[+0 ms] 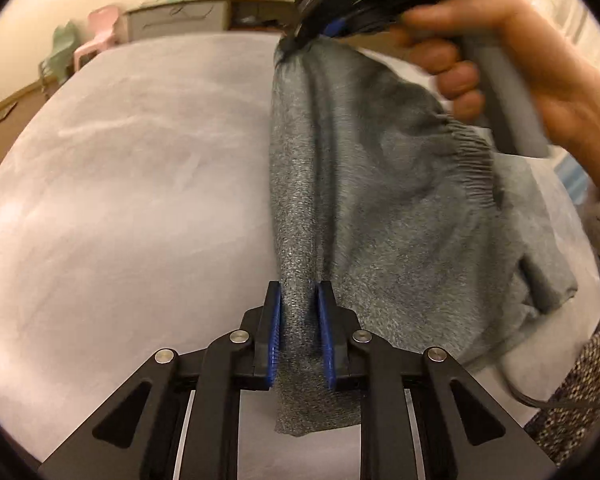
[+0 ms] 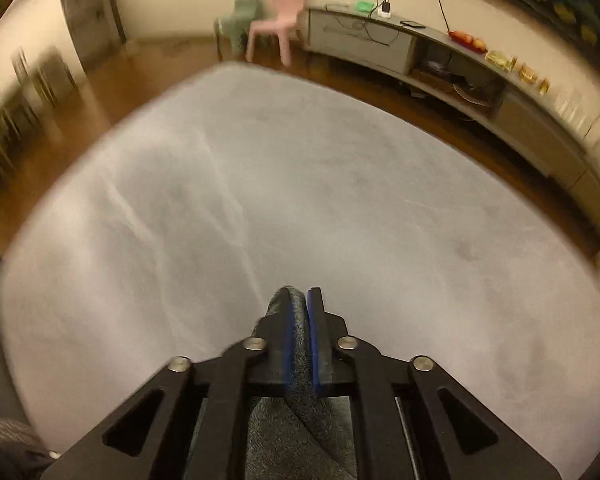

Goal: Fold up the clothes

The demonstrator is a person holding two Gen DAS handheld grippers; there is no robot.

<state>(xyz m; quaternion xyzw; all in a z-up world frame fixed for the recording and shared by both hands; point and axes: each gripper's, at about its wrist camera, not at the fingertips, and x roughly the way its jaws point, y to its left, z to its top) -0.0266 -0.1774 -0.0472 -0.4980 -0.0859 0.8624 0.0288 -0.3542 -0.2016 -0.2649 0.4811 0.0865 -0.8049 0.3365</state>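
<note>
A grey knit garment (image 1: 372, 208) with a ribbed elastic band hangs above the pale grey bed surface (image 1: 132, 184). My left gripper (image 1: 299, 292) is shut on one edge of it, cloth filling the gap between the blue pads. In the left wrist view my right gripper (image 1: 300, 38), held by a hand (image 1: 512, 60), pinches the garment's other end at the top. Seen from the right wrist, my right gripper (image 2: 300, 296) is shut on a fold of the garment (image 2: 302, 356), which drops below the fingers.
The bed surface (image 2: 300, 208) spreads wide beneath both grippers. Beyond it stand a pink chair (image 2: 278, 20), a green chair (image 2: 242, 16) and a long low cabinet (image 2: 440, 64) with small items on top. A wooden floor (image 2: 100, 88) surrounds the bed.
</note>
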